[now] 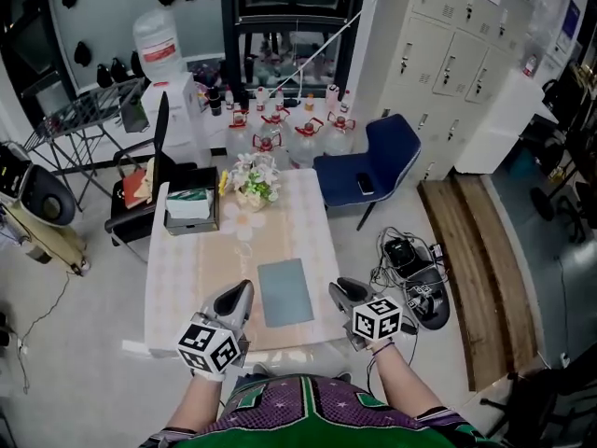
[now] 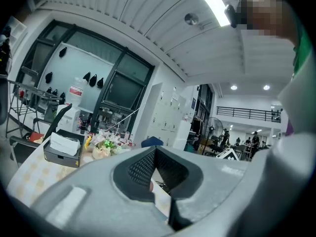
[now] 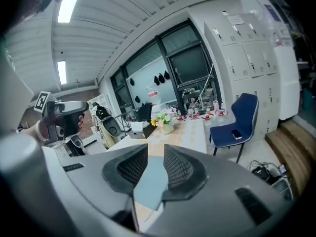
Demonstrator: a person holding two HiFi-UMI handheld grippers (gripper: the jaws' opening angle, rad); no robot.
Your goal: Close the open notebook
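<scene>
We hold the right gripper [image 1: 345, 289] half open, the left gripper [image 1: 240, 294] shut, both empty; a careless swing could nudge the closed notebook [image 1: 284, 291].

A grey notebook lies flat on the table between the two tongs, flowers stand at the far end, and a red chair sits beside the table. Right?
Not quite: the chair is blue, not red, as the head view shows. The rest holds: the grey notebook lies flat on the table between the left tongs and right tongs, with flowers at the far end.
</scene>
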